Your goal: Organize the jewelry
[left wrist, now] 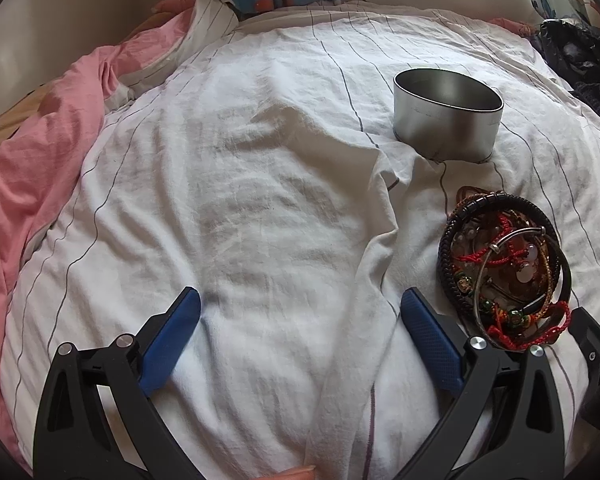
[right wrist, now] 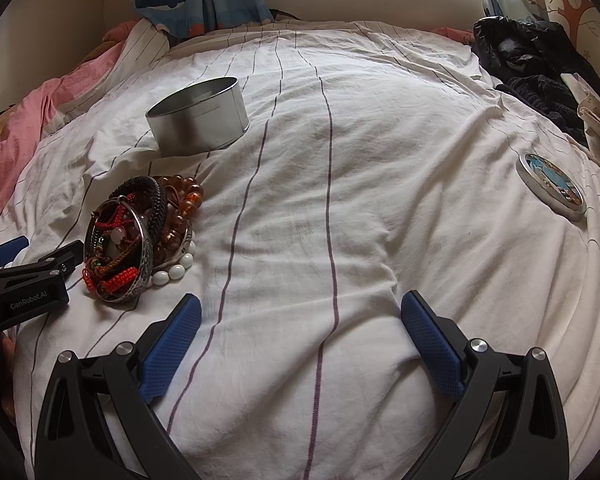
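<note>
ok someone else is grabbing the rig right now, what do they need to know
Left claw: open, empty, over bare sheet, pile just to its right.
Right claw: open, empty, over bare sheet, pile ahead to its left.
Jewelry pile: bracelets and beads tangled in one heap on the bed, between the two claws.
Tin: open, upright, just beyond the pile; no jewelry visible inside.
Lid: lies apart, far right on the sheet.
Done: nothing visibly sorted.
Left: probably move the pieces from the pile into the tin, then fit the lid.
</note>
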A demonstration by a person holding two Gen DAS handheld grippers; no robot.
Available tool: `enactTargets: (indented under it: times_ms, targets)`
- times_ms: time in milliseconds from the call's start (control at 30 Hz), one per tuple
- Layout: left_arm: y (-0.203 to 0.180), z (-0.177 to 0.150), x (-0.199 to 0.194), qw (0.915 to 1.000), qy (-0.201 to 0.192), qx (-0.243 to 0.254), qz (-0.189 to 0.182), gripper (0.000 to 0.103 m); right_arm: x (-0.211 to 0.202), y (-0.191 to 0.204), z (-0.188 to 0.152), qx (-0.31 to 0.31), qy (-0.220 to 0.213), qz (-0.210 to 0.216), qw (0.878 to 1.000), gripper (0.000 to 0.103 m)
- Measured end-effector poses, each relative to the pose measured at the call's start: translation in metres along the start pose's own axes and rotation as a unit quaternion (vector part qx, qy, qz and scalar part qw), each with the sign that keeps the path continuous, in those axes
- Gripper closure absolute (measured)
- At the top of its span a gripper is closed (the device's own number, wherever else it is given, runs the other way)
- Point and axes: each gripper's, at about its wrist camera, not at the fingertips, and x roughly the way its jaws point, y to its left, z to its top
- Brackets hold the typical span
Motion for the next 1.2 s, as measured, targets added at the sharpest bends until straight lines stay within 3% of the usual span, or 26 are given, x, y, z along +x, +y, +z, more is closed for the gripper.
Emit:
enactTargets:
  times_ms: [267,500,800,1200]
  targets:
    - [-0.003,0.001,-0.002,1.0,0.001,0.003,0.007,0.006,0.0,0.0,0.0,0.0,0.0,0.0,1.0,0.007]
    - [0.001,-0.001,0.001,0.9996,0.024,-0.007,-0.013,0.006,0.0,-0.001,0.002,0.0,0.0,0.001,1.0,0.007]
    - [0.0,-0.002,-0.011,0.9998,0.001,-0.009,-0.017,0.006,-0.021,0.008,0.001,-0.019,-0.056,0.03,0.998,0.007]
    - [-0.009,-0.001,-0.02,0.9996,-0.009,0.006,-0.024,0.006,-0.017,0.013,-0.001,-0.031,-0.051,0.03,0.998,0.007]
